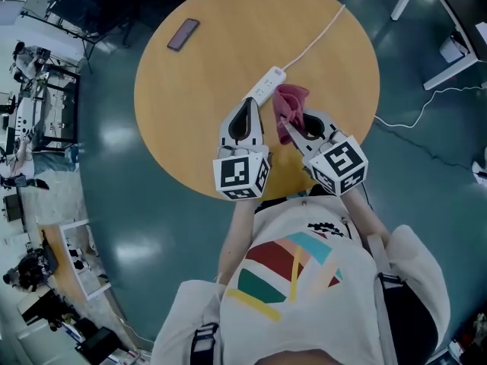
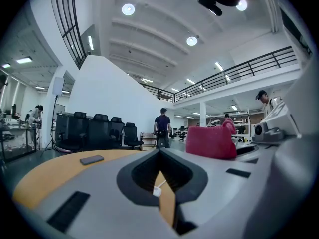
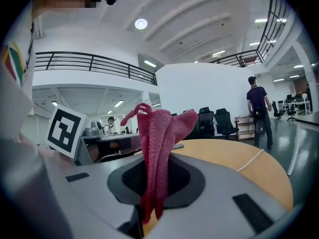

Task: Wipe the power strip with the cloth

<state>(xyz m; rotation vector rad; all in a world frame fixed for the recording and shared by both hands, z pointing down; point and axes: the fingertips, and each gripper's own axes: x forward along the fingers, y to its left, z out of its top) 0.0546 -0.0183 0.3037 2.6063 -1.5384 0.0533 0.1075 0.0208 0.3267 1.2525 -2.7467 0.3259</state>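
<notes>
A white power strip lies on the round wooden table, and its cord runs off toward the far right edge. My left gripper is shut just short of the strip's near end, with nothing seen between its jaws. In the left gripper view, a small white piece of the strip shows through the gap below the shut left gripper. My right gripper is shut on a dark pink cloth that bunches beside the strip. In the right gripper view, the cloth stands up from the right gripper.
A dark phone lies on the table's far left part, also seen as the phone from the left gripper. The near table edge runs just under both grippers. A cable trails on the floor at right. Office chairs and people stand far off.
</notes>
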